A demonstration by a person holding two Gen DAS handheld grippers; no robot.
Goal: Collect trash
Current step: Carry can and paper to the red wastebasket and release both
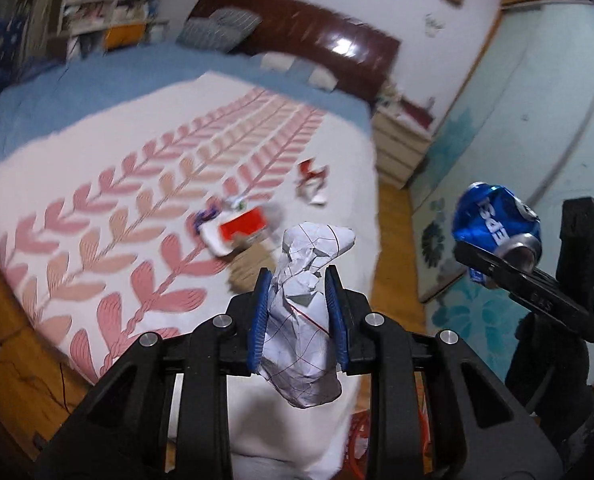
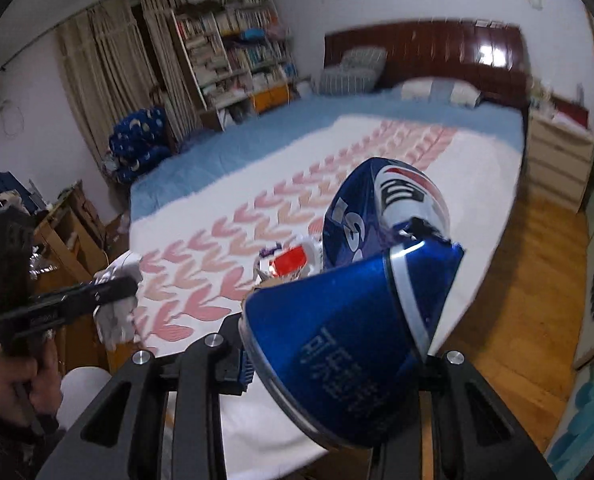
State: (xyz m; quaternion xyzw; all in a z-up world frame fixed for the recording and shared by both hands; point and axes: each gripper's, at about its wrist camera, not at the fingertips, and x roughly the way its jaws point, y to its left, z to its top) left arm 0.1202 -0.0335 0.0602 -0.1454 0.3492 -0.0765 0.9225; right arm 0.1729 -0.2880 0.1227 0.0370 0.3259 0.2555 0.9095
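Two grippers, each loaded, above the bed [image 1: 97, 92]. Left gripper [image 1: 299, 312] is clamped on a crumpled paper wad [image 1: 303, 320], its blue pads [image 1: 260, 320] pressing both flanks. Right gripper [image 2: 337, 356] is clamped on a crushed blue can [image 2: 349, 344]; in the right wrist view only the left pad is visible, the can hiding the other. In the left wrist view the can [image 1: 497, 224] is seen off to the right, clear of the bedcover.

Remaining trash: a red-and-white carton [image 1: 237, 232] and a red-and-white wrapper [image 1: 313, 182] lie well apart from both grippers on the patterned cover.

Orientation: the wad's long axis runs along the fingers, its upper end projecting past the fingertips toward the bed and its lower end hanging below the pads. The can is folded near its middle; the near half fills the jaws, rim toward the lens, while the far half angles up and away.

Risks: the wad is gripped at a narrow waist, so soft paper may compress and slip out under a quick swing. The bent can, held off-centre on a sloping wall, may pivot or squirt loose. No bin is visible, so the drop point cannot be judged.
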